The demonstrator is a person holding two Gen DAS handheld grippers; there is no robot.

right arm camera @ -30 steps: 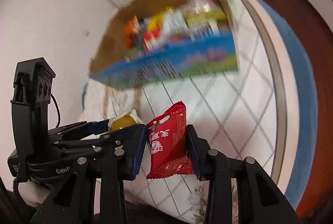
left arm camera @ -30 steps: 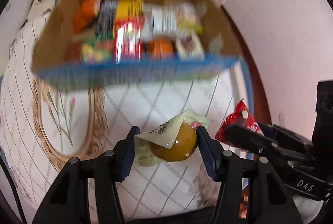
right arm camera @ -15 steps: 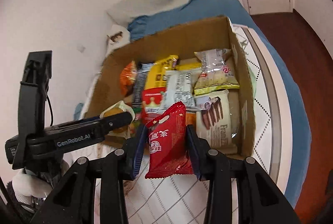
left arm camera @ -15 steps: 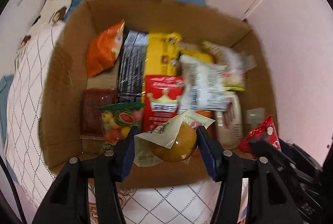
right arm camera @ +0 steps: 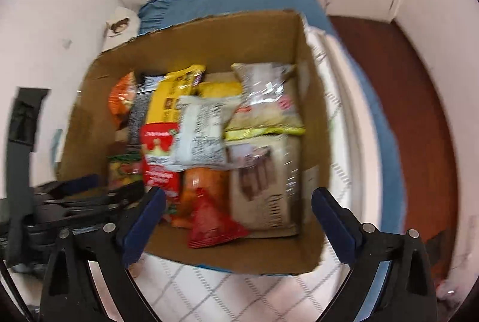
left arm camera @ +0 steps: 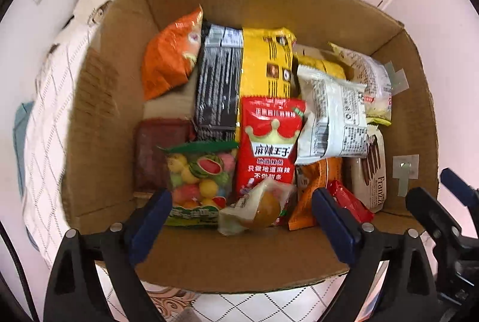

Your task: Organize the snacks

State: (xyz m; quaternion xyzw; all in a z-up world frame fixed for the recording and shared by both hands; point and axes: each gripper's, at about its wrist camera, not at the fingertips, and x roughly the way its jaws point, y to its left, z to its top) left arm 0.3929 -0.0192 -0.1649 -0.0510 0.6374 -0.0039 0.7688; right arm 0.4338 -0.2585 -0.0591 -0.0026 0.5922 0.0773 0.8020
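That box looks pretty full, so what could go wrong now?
1. The jelly cup and red packet lie loose on top at the near edge, so they could slide down between other snacks.
2. Both tongs, left and right, hang open just over the box, so pulling back might snag its near wall.

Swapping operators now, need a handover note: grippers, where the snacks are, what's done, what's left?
Left gripper: open, above the box's near edge.
Right gripper: open, same spot.
Wrapped yellow snack lies free in the cardboard box, near wall.
Small red packet also lies in the box, near wall, by the orange packet.
Done: both items dropped in.
Left: pull both grippers back; no other loose snacks are in view.
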